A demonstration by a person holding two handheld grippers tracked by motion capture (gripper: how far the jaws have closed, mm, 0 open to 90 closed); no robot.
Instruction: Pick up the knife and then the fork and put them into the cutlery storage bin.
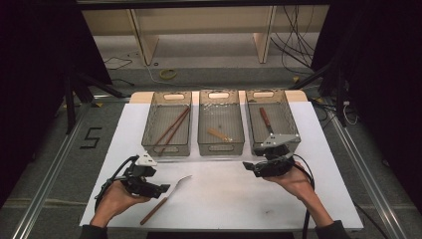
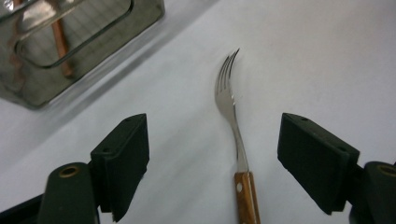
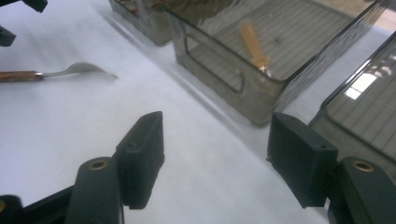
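A fork (image 1: 169,195) with a wooden handle lies on the white mat (image 1: 224,194), tines toward the bins. My left gripper (image 1: 162,189) hovers right over it. In the left gripper view the fork (image 2: 231,107) runs up between the two wide-apart jaws of that gripper (image 2: 215,140), and neither pad touches it. My right gripper (image 1: 249,168) is held low over the mat in front of the middle bin (image 1: 221,148), pointing left. Its jaws (image 3: 217,140) stand open with nothing between them. The fork (image 3: 70,71) lies farther off in that view.
Three clear bins stand in a row at the back of the mat. The left bin (image 1: 166,149) holds brown chopsticks (image 1: 171,130), the middle one a short wooden piece (image 1: 219,134), and the right bin (image 1: 263,93) a brown-handled knife (image 1: 265,119).
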